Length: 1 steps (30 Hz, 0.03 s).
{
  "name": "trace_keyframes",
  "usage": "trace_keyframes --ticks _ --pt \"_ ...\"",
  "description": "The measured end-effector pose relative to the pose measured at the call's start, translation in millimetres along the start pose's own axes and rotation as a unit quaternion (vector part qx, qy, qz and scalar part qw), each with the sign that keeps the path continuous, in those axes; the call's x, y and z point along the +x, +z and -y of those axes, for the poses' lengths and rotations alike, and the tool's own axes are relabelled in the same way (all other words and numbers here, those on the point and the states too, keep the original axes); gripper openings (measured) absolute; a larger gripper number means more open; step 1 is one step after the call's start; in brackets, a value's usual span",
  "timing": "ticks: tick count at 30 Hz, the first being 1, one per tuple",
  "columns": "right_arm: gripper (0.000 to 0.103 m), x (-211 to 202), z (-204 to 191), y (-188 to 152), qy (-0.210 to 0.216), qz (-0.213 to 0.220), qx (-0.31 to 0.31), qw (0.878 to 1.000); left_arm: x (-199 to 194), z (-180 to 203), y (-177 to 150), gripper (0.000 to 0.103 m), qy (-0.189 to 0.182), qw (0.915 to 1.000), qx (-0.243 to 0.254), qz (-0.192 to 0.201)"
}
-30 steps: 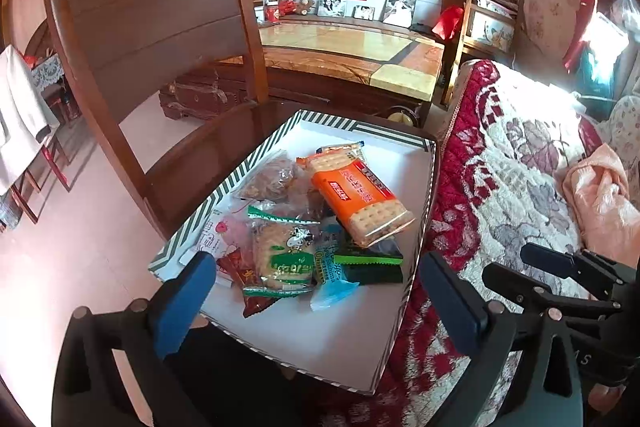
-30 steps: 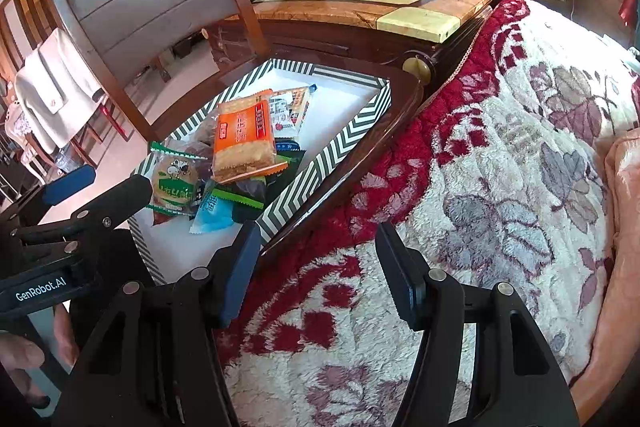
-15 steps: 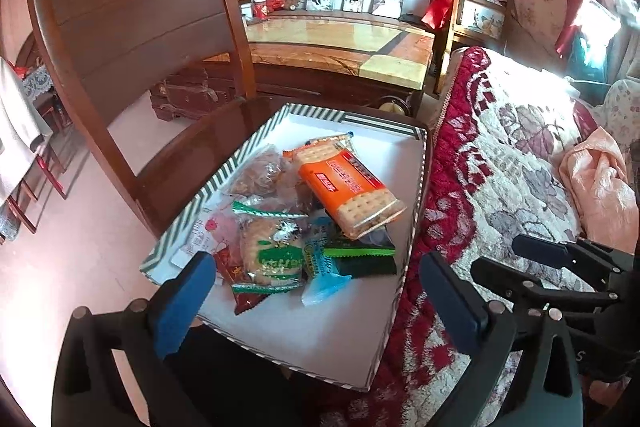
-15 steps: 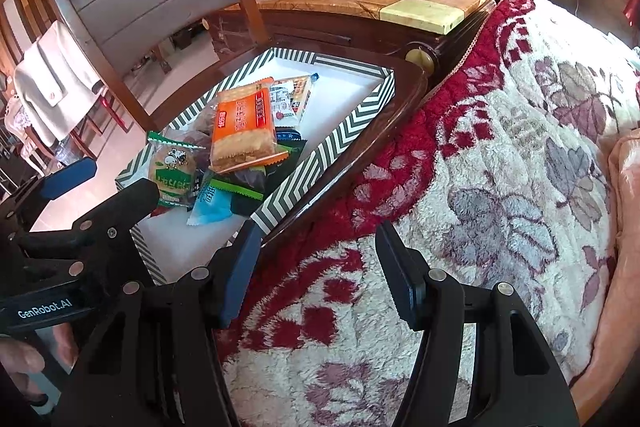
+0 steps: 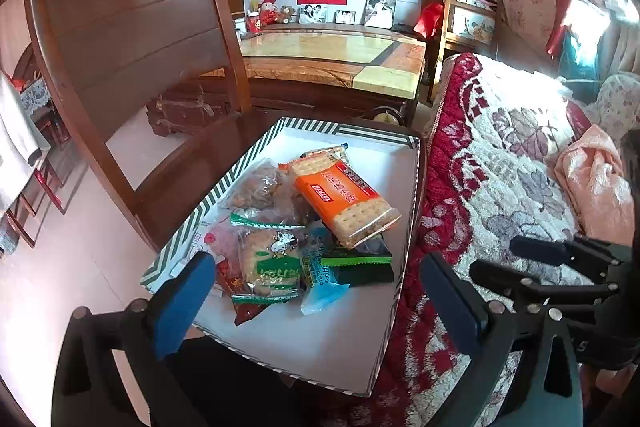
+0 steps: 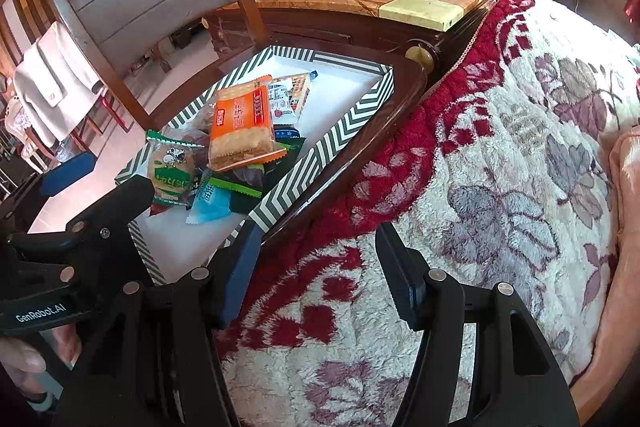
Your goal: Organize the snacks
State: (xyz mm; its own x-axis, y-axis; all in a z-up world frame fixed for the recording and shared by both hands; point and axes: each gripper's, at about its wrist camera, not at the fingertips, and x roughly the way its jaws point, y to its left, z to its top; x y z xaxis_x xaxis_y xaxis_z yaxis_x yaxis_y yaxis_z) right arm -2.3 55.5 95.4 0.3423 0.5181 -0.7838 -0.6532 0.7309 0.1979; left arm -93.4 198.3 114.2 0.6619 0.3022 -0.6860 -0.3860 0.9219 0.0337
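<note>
Almost nothing has changed over the last second. The striped box (image 5: 224,195) stands on the seat of the wooden chair (image 5: 132,39), just beside the floral blanket (image 5: 500,163), and the pile of snacks lies inside it as before. The orange cracker packet (image 5: 344,197) is on top of the pile, tilted. Under and beside it are the green cookie packet (image 5: 272,261), a light blue packet (image 5: 320,287) and a dark green packet (image 5: 360,265); none of them has shifted. Only the view from the left wrist has rolled slightly, so the scene sits a little differently in that picture.

The left gripper (image 5: 316,291) hovers above the near end of the box. Its 2 jaws stand wide apart and nothing is between the pads. The right gripper (image 6: 316,275) hangs over the blanket, next to the box wall, its jaws also apart and empty. In the right wrist view a hand (image 6: 24,359) shows at the lower left edge, on the left tool.

For the task this means that the sorting has probably not started: no packet is gripped or touched. The likely first move is to reach for the cracker packet, because it covers the others
</note>
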Motion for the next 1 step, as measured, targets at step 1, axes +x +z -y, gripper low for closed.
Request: trace_keyframes --ticks 1 --pt "0.06 -1.2 1.0 0.0 0.0 0.002 0.001 1.0 0.0 2.2 0.4 0.103 0.005 1.0 0.004 0.0"
